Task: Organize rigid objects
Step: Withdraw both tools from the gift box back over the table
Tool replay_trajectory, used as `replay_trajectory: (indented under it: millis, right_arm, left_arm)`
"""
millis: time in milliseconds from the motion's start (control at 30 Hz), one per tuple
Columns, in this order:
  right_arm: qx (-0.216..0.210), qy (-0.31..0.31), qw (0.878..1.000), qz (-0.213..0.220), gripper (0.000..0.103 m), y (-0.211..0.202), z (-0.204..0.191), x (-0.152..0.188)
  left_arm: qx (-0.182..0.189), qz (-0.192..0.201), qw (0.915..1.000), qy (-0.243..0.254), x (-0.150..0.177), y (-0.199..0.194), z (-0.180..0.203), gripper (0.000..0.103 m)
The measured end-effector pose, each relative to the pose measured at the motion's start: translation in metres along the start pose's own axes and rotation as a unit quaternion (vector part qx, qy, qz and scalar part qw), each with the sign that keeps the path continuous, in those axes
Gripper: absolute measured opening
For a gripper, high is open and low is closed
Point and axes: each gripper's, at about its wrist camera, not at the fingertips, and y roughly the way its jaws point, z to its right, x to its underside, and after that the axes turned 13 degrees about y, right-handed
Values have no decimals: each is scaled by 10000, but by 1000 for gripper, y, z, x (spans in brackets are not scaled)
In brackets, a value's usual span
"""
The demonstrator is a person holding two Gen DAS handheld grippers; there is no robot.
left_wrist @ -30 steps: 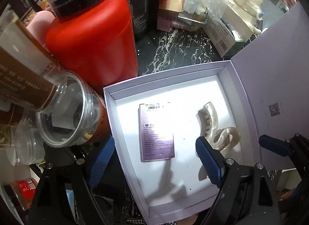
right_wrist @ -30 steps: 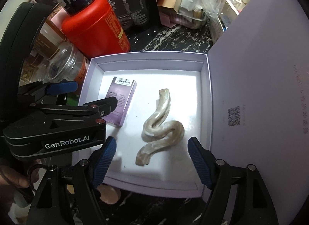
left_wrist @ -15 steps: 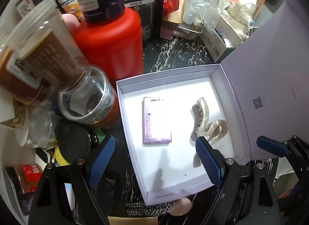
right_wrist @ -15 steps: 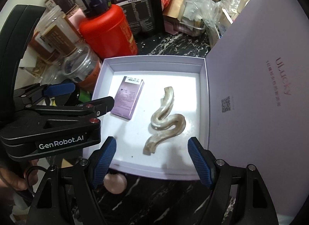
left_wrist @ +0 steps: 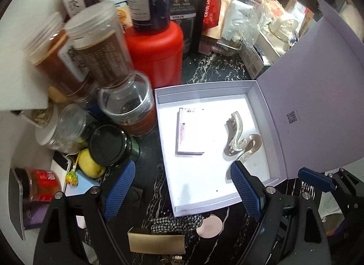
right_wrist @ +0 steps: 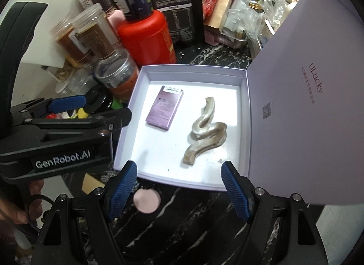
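Observation:
An open lilac box (left_wrist: pixel 200 205) (right_wrist: pixel 141 76) lies on the black marble counter, its lid (left_wrist: pixel 318 110) (right_wrist: pixel 302 114) standing up on the right. Inside it lie a small purple carton (left_wrist: pixel 190 131) (right_wrist: pixel 165 111) and a pearly wavy hair claw (left_wrist: pixel 240 137) (right_wrist: pixel 204 131). My left gripper (left_wrist: pixel 183 189) hangs open over the box's near left corner, holding nothing. Over the box's near edge my right gripper (right_wrist: pixel 179 187) is open and empty too. The left gripper's body (right_wrist: pixel 56 135) shows at the left of the right wrist view.
Left of the box crowd a red canister (left_wrist: pixel 154 48) (right_wrist: pixel 146 37), clear jars (left_wrist: pixel 127 108) (right_wrist: pixel 116 73), a black lid (left_wrist: pixel 108 144) and a yellow fruit (left_wrist: pixel 89 163). A round pink compact (left_wrist: pixel 209 226) (right_wrist: pixel 146 201), checked cloth (left_wrist: pixel 175 222) and gold case (left_wrist: pixel 157 243) lie before the box. Bags and packets fill the back.
Both grippers have risen and drawn back from the box, so it looks smaller and the near counter items came into view. Carton and hair claw have not moved.

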Motion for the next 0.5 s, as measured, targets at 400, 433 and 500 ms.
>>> replay_trajectory:
  millis: [400,433,500]
  right_arm:
    - [-133,-277,9994,128,77,-21,-14,28]
    - [-153,-301,9993,140,77,-23,-14,32]
    - [-175,-343,9992,140,77,-26,-15,38]
  left_arm:
    - [-282,213,9991,-253,34,-35,2,86]
    - [-308,213,9989,-296,39,-37,3,86]
    - [-332,217,9985,-388,48,-43,4,86]
